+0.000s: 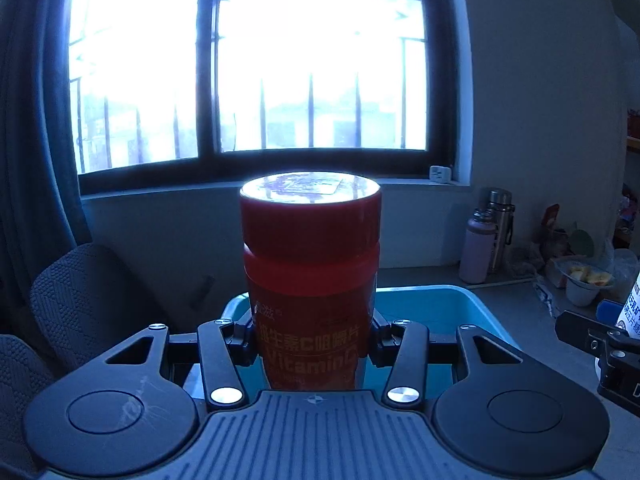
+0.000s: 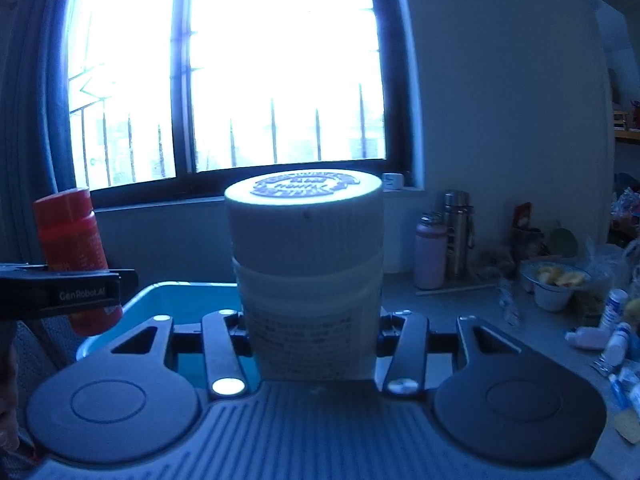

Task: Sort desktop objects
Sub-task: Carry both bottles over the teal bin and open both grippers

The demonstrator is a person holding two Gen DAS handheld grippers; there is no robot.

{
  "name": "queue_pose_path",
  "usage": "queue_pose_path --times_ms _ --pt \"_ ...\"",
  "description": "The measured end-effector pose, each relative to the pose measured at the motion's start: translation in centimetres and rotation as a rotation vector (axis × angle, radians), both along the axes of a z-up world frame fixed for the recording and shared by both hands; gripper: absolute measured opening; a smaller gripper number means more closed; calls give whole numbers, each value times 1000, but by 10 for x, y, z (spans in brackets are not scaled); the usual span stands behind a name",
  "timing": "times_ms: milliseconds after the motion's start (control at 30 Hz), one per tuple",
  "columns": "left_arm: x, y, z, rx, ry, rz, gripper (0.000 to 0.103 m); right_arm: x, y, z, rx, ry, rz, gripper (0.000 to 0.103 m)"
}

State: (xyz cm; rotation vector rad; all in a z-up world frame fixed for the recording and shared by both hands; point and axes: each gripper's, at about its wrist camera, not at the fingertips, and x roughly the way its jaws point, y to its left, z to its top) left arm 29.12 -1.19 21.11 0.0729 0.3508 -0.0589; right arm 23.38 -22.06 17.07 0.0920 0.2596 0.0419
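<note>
While bright daylight washed out the barred window (image 1: 248,64) behind, the left gripper (image 1: 312,344) was clamped on an upright red vitamin C bottle (image 1: 310,276), its pads pressing the lower labelled part from both sides. The bottle's red cap stood level with the windowsill, and a teal plastic bin (image 1: 440,308) lay directly beyond and below it. From the right wrist view the same red bottle (image 2: 76,260) appeared at the left edge, tilted slightly and held above the near left corner of the bin (image 2: 176,300).

The right gripper (image 2: 312,340) was likewise closed on a bottle, an upright white bottle (image 2: 308,276) with a ribbed white cap bearing an embossed ring of lettering. Its jaws pinched the printed lower body. This bottle also sat in front of the bin, with the teal interior showing between the gripper links. A sliver of the white bottle (image 1: 632,308) showed at the right edge of the left wrist view.

On the grey desk (image 1: 512,312) to the right stood a pink flask (image 1: 476,248) just beside a steel thermos (image 1: 500,224), near the wall. Farther right sat a white cup of fruit (image 1: 584,284) amid loose clutter, and small tubes and bottles (image 2: 616,340) lay scattered at the desk's right side. A grey chair back (image 1: 88,292) stood left of the bin, below a dark curtain (image 1: 36,120).
</note>
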Motion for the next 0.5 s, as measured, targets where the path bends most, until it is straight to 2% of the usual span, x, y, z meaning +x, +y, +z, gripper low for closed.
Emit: queue_pose_path --times_ms 200,500 --pt "42 24 -11 -13 72 28 50 51 21 -1 -1 39 44 49" --pt "95 36 -53 -25 170 70 50 111 44 -39 -25 155 91 49"
